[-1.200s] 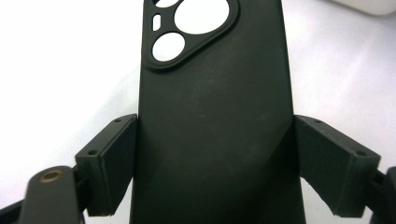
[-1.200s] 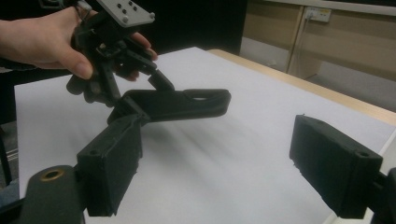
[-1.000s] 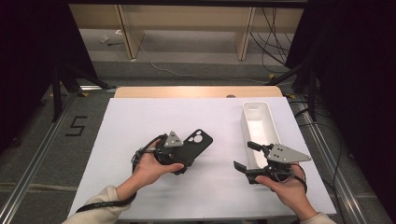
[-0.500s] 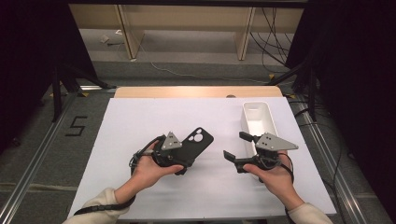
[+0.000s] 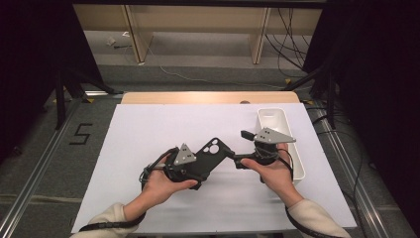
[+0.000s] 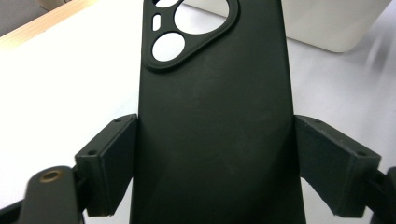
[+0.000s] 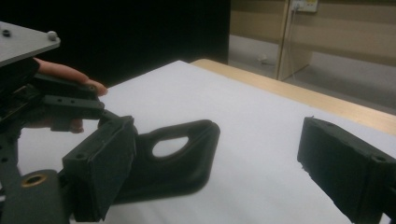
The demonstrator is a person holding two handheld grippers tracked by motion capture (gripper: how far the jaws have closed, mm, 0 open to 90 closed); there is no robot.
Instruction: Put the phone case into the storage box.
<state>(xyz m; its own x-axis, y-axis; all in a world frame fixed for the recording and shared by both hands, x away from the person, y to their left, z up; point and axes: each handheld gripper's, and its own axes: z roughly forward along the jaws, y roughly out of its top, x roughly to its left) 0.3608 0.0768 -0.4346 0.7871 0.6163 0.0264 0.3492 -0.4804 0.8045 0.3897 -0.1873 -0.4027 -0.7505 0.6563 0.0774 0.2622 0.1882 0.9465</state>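
I am holding a black phone case [image 5: 212, 154] in my left gripper [image 5: 195, 166], over the middle of the white table sheet [image 5: 148, 134]. In the left gripper view the case [image 6: 212, 116] is running straight up between the two black jaws, and each jaw pad is pressing against one long edge of it, so the jaws are clamping it across its width. Its camera cut-outs are pointing away from my left hand [image 5: 161, 186], toward the far side of the table.

I am bringing my right gripper [image 5: 236, 147] in from the right, level with the case's upper end. Its jaws are standing wide apart. In the right gripper view the case [image 7: 173, 158] is lying just beyond the left-hand jaw pad, with its camera opening facing up, and the other pad is sitting well off to the right with bare sheet between them. Neither pad is touching the case there, as far as I can tell.

My right hand [image 5: 275, 171] is resting just beside a white rectangular tray [image 5: 270, 119], which is standing along the right edge of the sheet.
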